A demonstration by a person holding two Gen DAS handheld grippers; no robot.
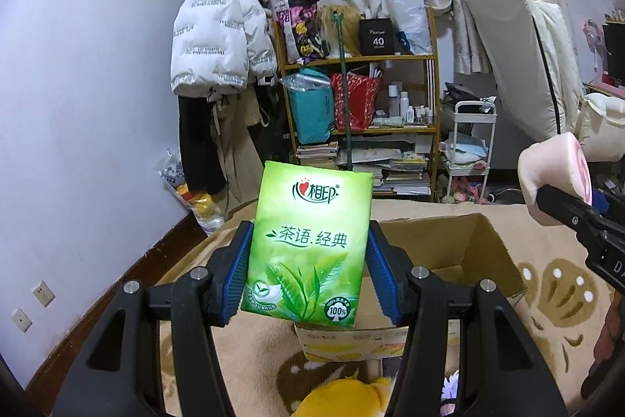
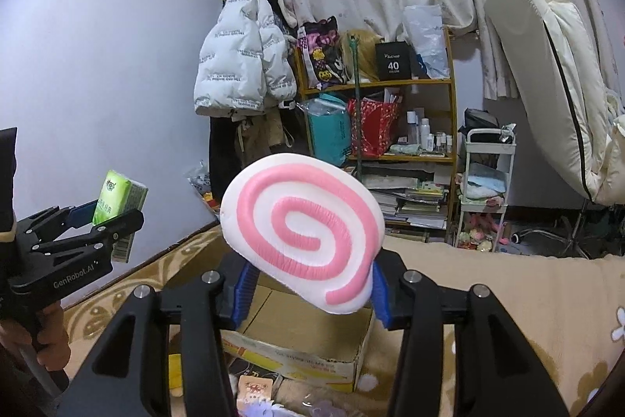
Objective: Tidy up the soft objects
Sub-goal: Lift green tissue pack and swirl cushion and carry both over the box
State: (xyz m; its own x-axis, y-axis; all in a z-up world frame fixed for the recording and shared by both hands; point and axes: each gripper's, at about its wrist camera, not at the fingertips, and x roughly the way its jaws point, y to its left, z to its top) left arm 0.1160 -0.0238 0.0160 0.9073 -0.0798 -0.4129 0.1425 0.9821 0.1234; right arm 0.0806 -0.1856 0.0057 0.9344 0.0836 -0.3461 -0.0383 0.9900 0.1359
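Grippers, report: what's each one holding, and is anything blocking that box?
Left gripper shut on tissue pack. Right gripper shut on swirl plush. Both held above open box. Nothing in the way.

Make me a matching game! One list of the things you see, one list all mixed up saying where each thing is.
Things:
1. green tissue pack
2. pink swirl cushion
3. cardboard box
4. white puffer jacket

Places:
A. hanging by the wall
B. squeezed in the right gripper
C. open, on the beige blanket below the grippers
D. squeezed in the left gripper

Pairs: 1-D, 2-B, 3-C, 4-A
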